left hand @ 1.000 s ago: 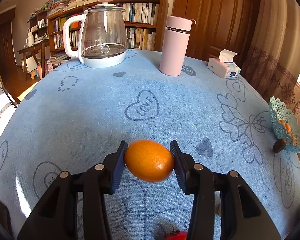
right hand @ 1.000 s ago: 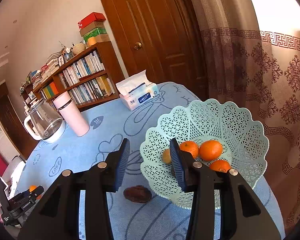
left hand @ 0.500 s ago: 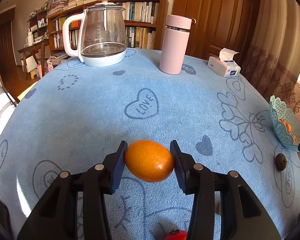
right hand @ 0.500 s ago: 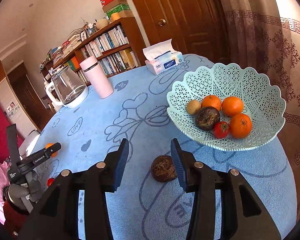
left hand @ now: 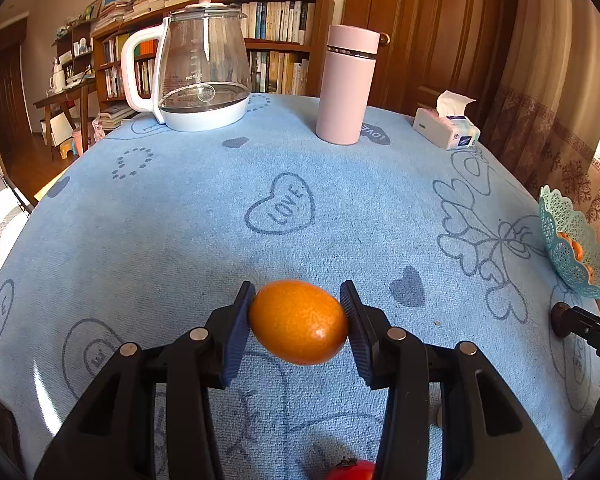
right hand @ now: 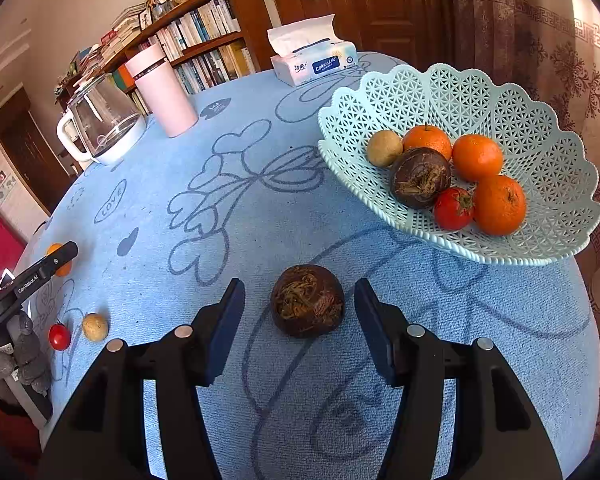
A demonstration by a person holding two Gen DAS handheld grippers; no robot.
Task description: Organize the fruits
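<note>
Now we lower the right gripper (right hand: 300,314), its jaws just widened and clear either side of the dark fruit (right hand: 307,306) on the desk (right hand: 260,220), then close squarely; left gripper (left hand: 298,322) clamps the orange (left hand: 298,321)

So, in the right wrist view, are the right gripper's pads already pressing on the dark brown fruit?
No, the dark brown fruit lies between its open pads, gaps either side.

A pale green lattice basket (right hand: 540,120) is seen on the blue cloth, filled with three oranges, a tomato, a tan fruit and a dark brown fruit. Just before the basket a second dark brown fruit (right hand: 307,306) lies apart from it.
</note>
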